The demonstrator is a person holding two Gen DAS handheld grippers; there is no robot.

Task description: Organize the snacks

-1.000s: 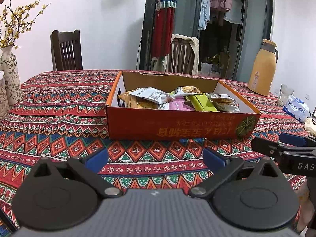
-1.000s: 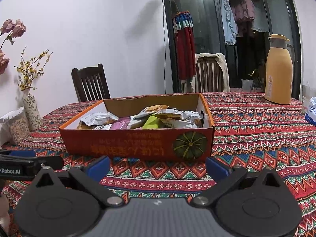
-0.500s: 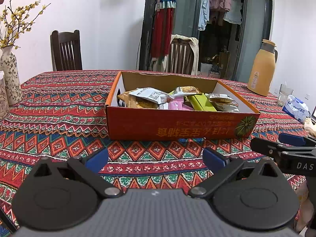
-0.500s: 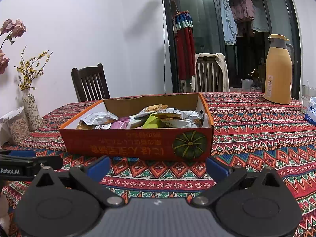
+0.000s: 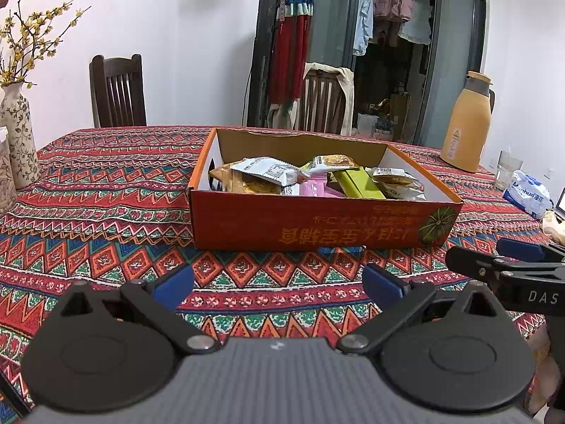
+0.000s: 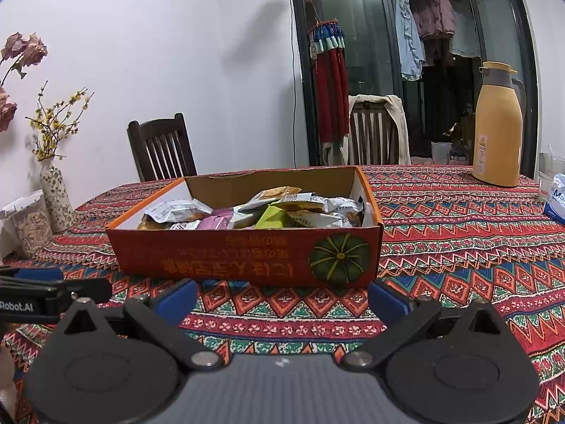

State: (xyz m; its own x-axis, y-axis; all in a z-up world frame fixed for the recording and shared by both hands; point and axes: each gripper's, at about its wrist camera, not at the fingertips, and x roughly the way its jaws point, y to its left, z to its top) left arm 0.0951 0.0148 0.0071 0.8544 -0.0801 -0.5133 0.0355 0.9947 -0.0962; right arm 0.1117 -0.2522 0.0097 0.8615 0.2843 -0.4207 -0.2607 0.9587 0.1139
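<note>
An open orange cardboard box [image 5: 317,226] stands on the patterned tablecloth ahead of both grippers; it also shows in the right wrist view [image 6: 226,258]. Inside lie several wrapped snacks: a white packet [image 5: 268,169], a pink one [image 5: 312,189], a green one [image 5: 356,183] and biscuit packs [image 5: 395,182]. My left gripper [image 5: 279,282] is open and empty, a short way in front of the box. My right gripper [image 6: 282,295] is open and empty, just in front of the box's near wall. Each gripper shows at the edge of the other's view.
A yellow thermos [image 5: 466,123] stands at the back right with a glass [image 5: 506,169] and a tissue pack [image 5: 528,194]. A flowered vase [image 5: 17,137] and a jar [image 6: 28,226] stand at the left. Wooden chairs [image 5: 118,92] are behind the table.
</note>
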